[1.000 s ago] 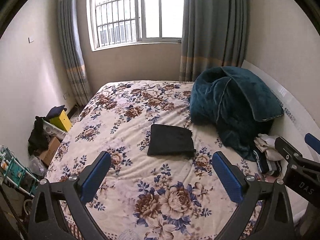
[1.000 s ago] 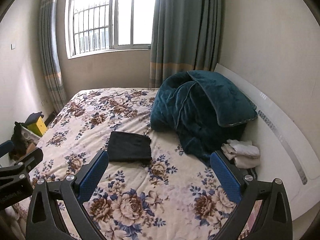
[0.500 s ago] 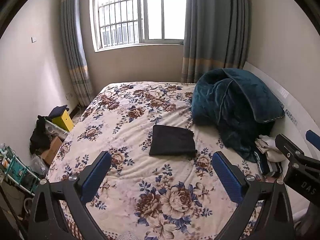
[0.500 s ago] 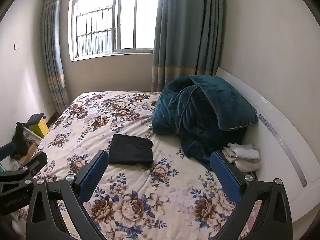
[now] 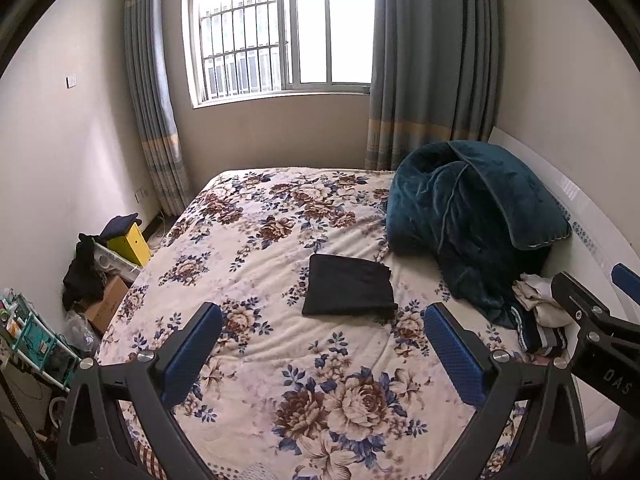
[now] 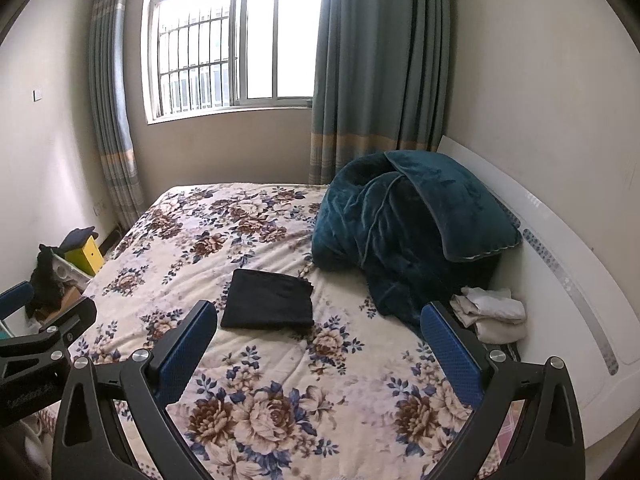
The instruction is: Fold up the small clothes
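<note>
A black garment (image 5: 348, 286) is seen folded into a flat rectangle, laid mid-bed on the floral cover (image 5: 280, 360), just beside a heaped teal blanket (image 5: 472, 216). A small pile of pale and striped clothes (image 5: 536, 316) is lodged between blanket and white headboard (image 6: 560, 280).

Left gripper (image 5: 320, 344) is held above the near cover, jaws spread wide, nothing gripped. Right gripper (image 6: 320, 344) is held likewise, jaws released and empty. Both are kept well apart from the garment.

Window (image 6: 232, 40) and curtains (image 6: 380, 72) are noted behind; clutter with a yellow box (image 5: 128, 242) is noted at the bedside.
</note>
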Motion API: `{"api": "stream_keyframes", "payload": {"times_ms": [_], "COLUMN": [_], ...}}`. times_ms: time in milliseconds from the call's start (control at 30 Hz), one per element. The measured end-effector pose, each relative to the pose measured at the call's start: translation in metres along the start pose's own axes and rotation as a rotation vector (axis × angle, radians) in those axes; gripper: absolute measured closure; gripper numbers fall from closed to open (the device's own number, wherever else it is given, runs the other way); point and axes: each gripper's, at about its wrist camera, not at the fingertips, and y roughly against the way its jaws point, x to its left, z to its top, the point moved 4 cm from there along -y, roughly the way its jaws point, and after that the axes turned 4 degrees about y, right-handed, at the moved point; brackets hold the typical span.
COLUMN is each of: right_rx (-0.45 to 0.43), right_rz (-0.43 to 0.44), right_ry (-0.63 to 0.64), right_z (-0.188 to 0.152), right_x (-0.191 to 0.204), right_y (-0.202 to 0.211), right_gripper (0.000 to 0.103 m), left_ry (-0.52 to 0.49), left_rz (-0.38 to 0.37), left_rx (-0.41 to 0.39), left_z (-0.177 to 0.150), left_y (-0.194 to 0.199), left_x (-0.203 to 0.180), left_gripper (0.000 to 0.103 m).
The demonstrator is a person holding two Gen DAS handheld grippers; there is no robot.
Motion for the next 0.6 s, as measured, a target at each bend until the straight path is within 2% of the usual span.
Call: {"api": "stream_keyframes", "payload": {"times_ms": [600], "right_rx": [-0.004], "right_rz": [0.002], "right_ry": [-0.005], "right_z": [-0.0012], "right_x": [0.0016], "right_y": [0.0006], "right_gripper": [0.000], "left_ry": [0.009], "left_rz": [-0.002], "left_rx": [0.004], "left_z": [0.0032], "left_y": [0.0014], "left_x": [-0.0013], "left_gripper": [0.000]}}
